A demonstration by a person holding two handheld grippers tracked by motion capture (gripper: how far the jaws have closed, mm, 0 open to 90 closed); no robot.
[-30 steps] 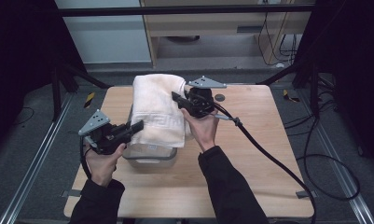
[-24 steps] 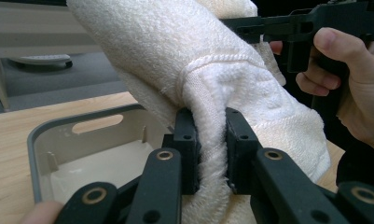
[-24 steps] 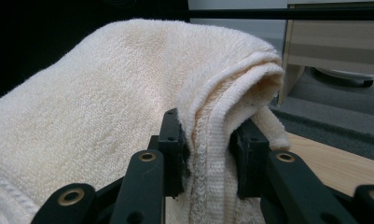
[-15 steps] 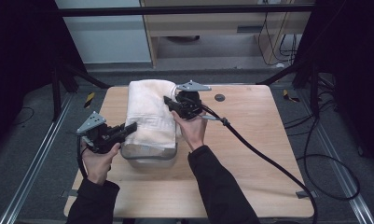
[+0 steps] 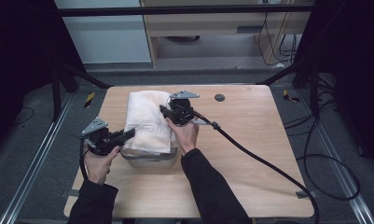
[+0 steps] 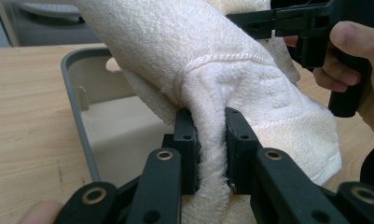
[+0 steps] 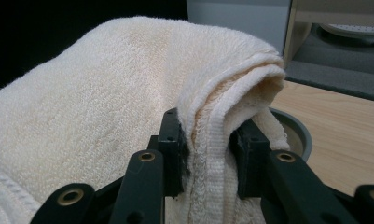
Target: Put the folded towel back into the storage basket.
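folded towel (image 5: pixel 147 120) pinched by both hand-held grippers, over grey bin (image 5: pixel 152 158)

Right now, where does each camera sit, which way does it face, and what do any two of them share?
High view: above the person's side, looking forward and down on the table; both forearms, left gripper, right gripper.
Left gripper view: along its jaws, clamped on the towel over the grey bin.
Right gripper view: along its jaws, pinching the towel's folded edge.
All three share towel and bin.

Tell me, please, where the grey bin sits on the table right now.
In the high view the grey bin sits left of centre near the table's front edge, under the cream towel.
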